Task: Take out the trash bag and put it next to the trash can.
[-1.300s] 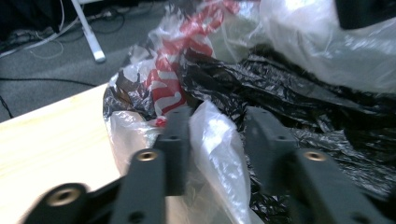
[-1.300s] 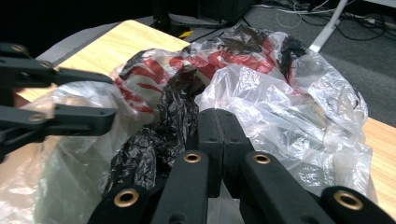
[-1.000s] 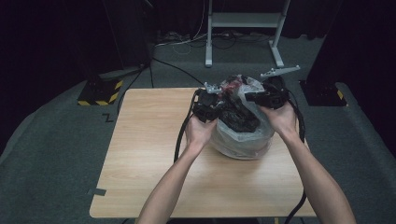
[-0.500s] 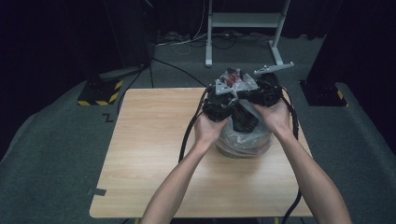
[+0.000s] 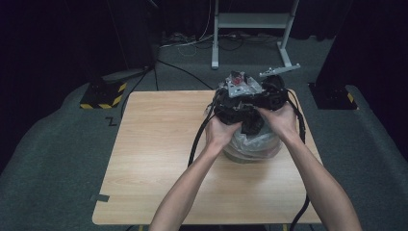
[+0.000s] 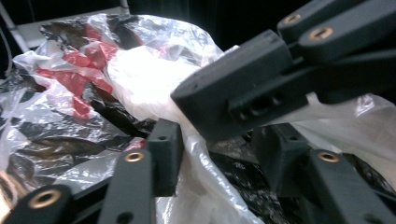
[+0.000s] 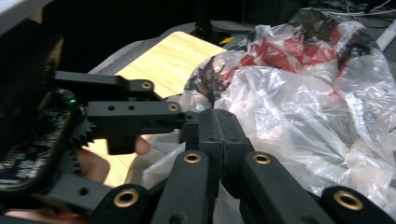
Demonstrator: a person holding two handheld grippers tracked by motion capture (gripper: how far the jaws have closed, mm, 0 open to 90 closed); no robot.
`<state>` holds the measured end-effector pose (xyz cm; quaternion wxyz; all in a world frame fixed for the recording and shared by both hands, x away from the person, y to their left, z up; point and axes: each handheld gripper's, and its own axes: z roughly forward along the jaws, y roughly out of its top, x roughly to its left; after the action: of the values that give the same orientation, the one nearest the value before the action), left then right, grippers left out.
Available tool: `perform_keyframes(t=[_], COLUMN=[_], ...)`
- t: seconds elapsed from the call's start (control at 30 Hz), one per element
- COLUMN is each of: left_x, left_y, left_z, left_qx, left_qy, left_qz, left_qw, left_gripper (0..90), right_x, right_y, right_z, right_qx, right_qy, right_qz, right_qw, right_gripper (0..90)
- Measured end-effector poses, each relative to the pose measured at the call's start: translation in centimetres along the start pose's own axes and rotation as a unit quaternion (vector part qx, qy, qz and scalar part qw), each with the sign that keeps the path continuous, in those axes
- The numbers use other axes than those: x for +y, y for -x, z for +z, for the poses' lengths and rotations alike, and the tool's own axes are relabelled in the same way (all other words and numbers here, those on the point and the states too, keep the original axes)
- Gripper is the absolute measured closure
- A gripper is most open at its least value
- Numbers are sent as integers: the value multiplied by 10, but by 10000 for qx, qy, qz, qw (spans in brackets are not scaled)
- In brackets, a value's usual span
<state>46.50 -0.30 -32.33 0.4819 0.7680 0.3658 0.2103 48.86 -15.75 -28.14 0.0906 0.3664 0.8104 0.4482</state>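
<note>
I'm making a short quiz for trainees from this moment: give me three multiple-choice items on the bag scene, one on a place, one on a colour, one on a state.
1. Where on the table does the plastic bag sit?
A. near left corner
B. far right part
C. near edge, middle

2. What colour is the print on the clear bag?
A. red
B. green
C. blue

3. How do the right tongs stand?
A. wide open
B. shut on the plastic bag
C. lying on the table

Answers:
1 B, the high view shows the bag toward the far right.
2 A, red patches show in both gripper views.
3 B, in the right gripper view the jaws meet with the film pinched between them; the left tongs have just been opening, plastic between the jaws.
</note>
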Motion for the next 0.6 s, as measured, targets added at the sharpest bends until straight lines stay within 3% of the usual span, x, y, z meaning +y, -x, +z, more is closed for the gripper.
perform_keyframes(t=[0.1,0.27,0.43,0.6], left_x=[1,2,4,6], left_y=[0,1,1,0], left_z=[0,1,1,-4], left_qx=[83,204,175,81], left_qy=[15,-89,-144,-137], left_qz=[70,165,173,183], left_qw=[9999,9996,9996,9997], left_gripper=[664,804,884,891], right_x=[0,-1,-3,-6], right_y=[1,5,10,18], right_z=[0,-3,-8,-23], right_qx=[45,-24,-164,-357], right_qy=[13,155,300,621], right_qz=[64,150,225,395], right_qw=[10000,9998,9992,9966], right_gripper=[887,779,638,461])
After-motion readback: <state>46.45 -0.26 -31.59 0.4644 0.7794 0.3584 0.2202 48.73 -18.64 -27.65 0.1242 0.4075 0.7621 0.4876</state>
